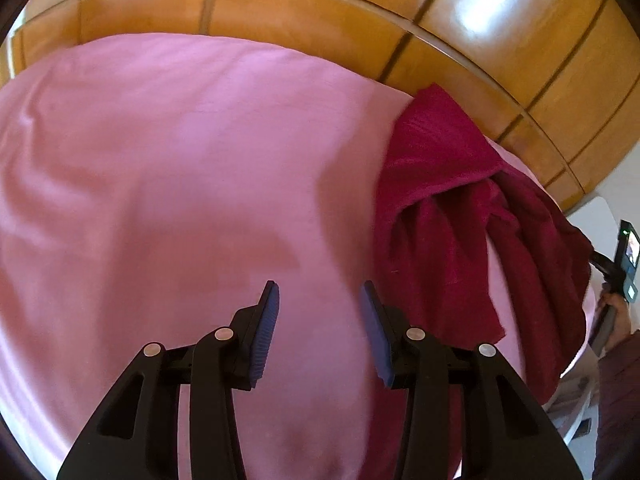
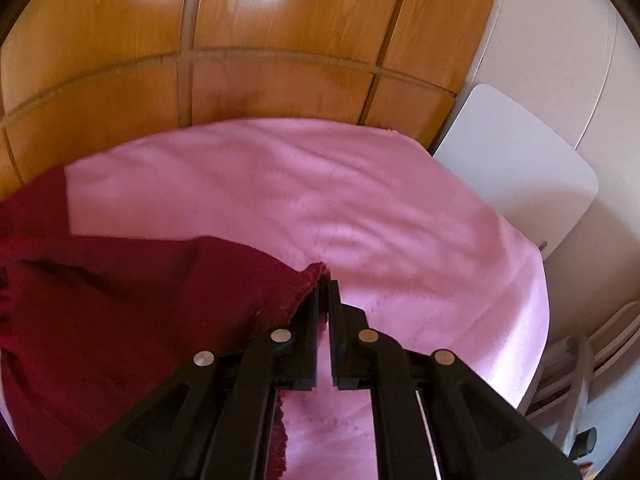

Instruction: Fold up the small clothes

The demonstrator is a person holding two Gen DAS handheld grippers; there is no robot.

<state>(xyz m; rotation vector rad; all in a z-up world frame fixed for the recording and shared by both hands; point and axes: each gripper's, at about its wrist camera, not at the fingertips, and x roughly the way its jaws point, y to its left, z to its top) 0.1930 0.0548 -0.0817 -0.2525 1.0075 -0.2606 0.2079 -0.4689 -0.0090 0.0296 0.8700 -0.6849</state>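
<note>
A dark red knitted garment (image 1: 448, 216) lies bunched at the right of the pink-covered table (image 1: 180, 160) in the left wrist view. My left gripper (image 1: 320, 300) is open and empty, held over the pink cloth just left of the garment. In the right wrist view my right gripper (image 2: 325, 280) is shut on the scalloped edge of the dark red garment (image 2: 120, 300), which hangs away to the left and is lifted off the pink cloth (image 2: 360, 208). The right gripper also shows at the far right of the left wrist view (image 1: 624, 264).
A wooden panelled wardrobe (image 1: 320, 12) stands behind the table. A white chair (image 2: 516, 164) sits at the table's right side, and chair legs (image 2: 580, 372) show lower right. The table's edge curves round at the far side and right.
</note>
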